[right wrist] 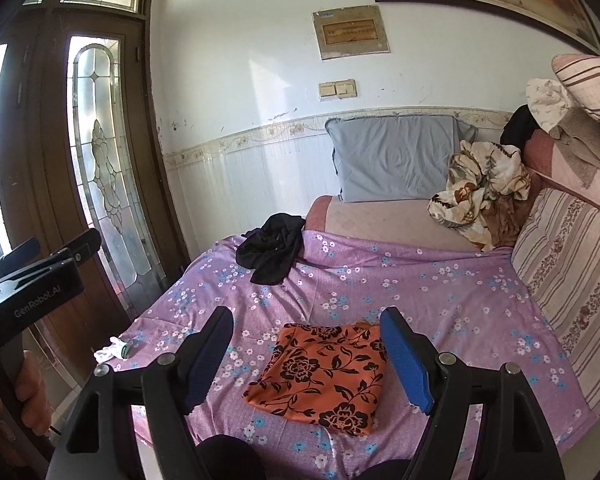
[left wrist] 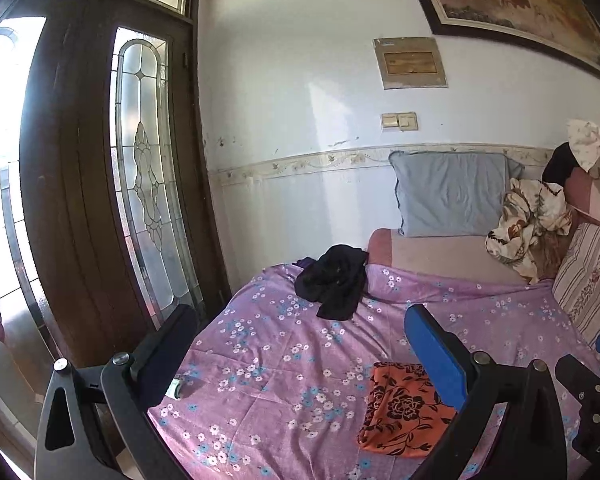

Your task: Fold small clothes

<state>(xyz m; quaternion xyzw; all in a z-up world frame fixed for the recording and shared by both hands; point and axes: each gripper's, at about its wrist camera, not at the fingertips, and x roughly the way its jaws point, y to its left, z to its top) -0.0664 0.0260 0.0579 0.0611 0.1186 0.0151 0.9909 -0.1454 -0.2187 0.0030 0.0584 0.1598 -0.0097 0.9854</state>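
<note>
Both the left gripper (left wrist: pixel 300 352) and right gripper (right wrist: pixel 306 354) hover open above the folded orange cloth (right wrist: pixel 320 376).

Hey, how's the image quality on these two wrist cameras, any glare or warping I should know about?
Left wrist view: daylight through the glass door blows out the left edge; strong fisheye bends the door frame. Right wrist view: same curvature, dark vignette corners, milder glare; the orange floral cloth and purple bedsheet look evenly lit and sharp.
</note>
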